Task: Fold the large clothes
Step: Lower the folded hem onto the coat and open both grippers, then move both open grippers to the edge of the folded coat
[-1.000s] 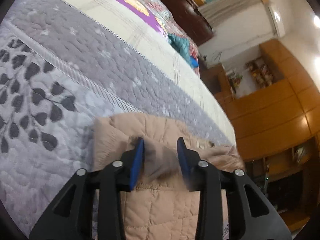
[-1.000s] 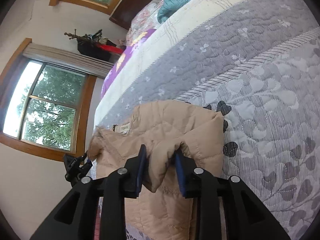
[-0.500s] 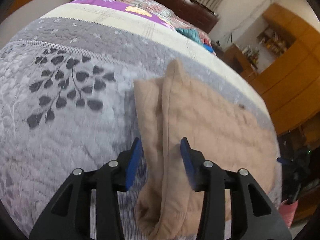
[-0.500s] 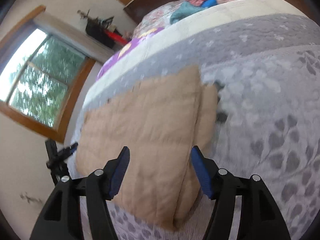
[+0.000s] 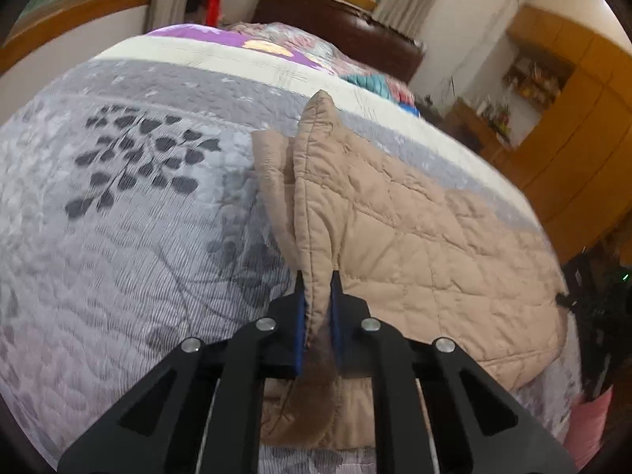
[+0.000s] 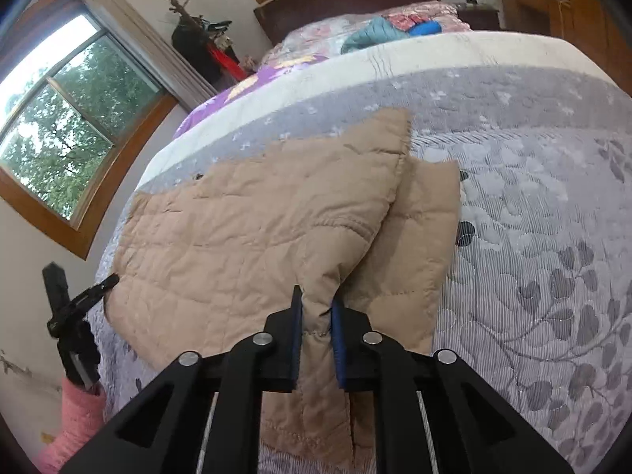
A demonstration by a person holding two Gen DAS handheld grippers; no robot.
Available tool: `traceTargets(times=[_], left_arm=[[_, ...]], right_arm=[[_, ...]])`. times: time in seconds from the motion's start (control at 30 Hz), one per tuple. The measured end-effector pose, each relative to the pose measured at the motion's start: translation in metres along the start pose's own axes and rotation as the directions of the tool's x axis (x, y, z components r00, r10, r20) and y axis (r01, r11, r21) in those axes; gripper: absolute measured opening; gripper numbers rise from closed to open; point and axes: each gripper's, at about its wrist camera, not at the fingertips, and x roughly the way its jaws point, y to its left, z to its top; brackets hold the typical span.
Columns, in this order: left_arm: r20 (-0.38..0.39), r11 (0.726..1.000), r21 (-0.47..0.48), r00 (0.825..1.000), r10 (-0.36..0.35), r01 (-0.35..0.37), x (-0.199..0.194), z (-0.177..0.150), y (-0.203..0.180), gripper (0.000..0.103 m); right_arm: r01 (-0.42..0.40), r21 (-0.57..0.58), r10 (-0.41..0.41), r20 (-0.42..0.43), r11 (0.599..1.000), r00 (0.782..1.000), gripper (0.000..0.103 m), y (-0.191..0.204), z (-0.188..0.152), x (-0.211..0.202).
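Observation:
A tan quilted jacket [image 5: 414,229] lies on the grey leaf-patterned bedspread [image 5: 130,213], its upper layer folded over a lower layer. My left gripper [image 5: 316,288] is shut on a raised ridge of the jacket's edge. In the right wrist view the same jacket [image 6: 252,229] spreads to the left, with a lower layer showing at the right. My right gripper [image 6: 316,308] is shut on a pinched corner of the jacket near the bed's front edge.
Colourful bedding and clothes [image 6: 391,27] lie near the dark headboard [image 5: 343,35]. Wooden cabinets [image 5: 572,118] stand right of the bed. A window [image 6: 59,126] is on the wall. A black stand [image 6: 71,324] and a pink object [image 6: 75,414] sit by the bed's corner.
Both grippers let go of the jacket, pulled back with jaws wider, then closed again on the folded edge nearer the front of the bed. The jacket now lies flatter.

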Motion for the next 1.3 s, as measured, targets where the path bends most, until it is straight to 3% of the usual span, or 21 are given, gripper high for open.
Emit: traceTargets(times=[0.13,0.3,0.4,0.5,0.6,0.83,0.97,1.13,1.3], left_arm=[[-0.033,1.0,-0.021,0.999,-0.003,0.003,0.018,-0.011,0.012,0.011],[-0.035,0.994,0.072,0.996,0.079,-0.077,0.028,-0.011,-0.004,0.014],[-0.052,0.996,0.05,0.996,0.077,-0.075,0.015,-0.004,-0.001,0.019],[-0.011,0.993,0.016,0.993,0.117,-0.117,-0.011,-0.001,0.003,0.028],[0.087,0.98,0.072,0.98,0.177,-0.183,-0.041,-0.007,-0.015,0.025],[0.036,0.971,0.238,0.999,0.014,-0.022,-0.044,-0.041,-0.097,0.025],[0.02,0.946,0.319,0.998,0.052,-0.056,-0.02,-0.058,-0.12,0.025],[-0.082,0.952,0.305,0.994,0.069,-0.041,0.017,-0.071,-0.104,0.022],[-0.083,0.948,0.316,0.995,0.062,-0.033,0.028,-0.077,-0.099,0.022]], right_arm=[[0.005,0.063,0.0,-0.075,0.998,0.997,0.014,-0.02,0.002,0.033],[-0.008,0.096,0.017,-0.089,0.995,0.996,0.015,-0.027,0.001,0.044],[0.039,0.097,-0.035,-0.046,0.995,0.998,0.027,-0.028,0.0,0.019],[0.196,0.059,-0.2,0.061,0.979,0.978,0.034,-0.013,-0.01,-0.023],[0.175,0.022,-0.176,0.129,0.984,0.976,0.034,0.009,-0.031,-0.05],[0.048,-0.122,-0.043,0.046,0.991,0.998,0.032,0.078,-0.066,-0.025],[0.072,-0.164,-0.068,0.027,0.984,0.997,0.032,0.094,-0.078,-0.003],[0.086,-0.144,-0.092,-0.033,0.986,0.995,0.029,0.086,-0.089,0.027],[0.101,-0.151,-0.108,-0.041,0.983,0.993,0.027,0.082,-0.093,0.041]])
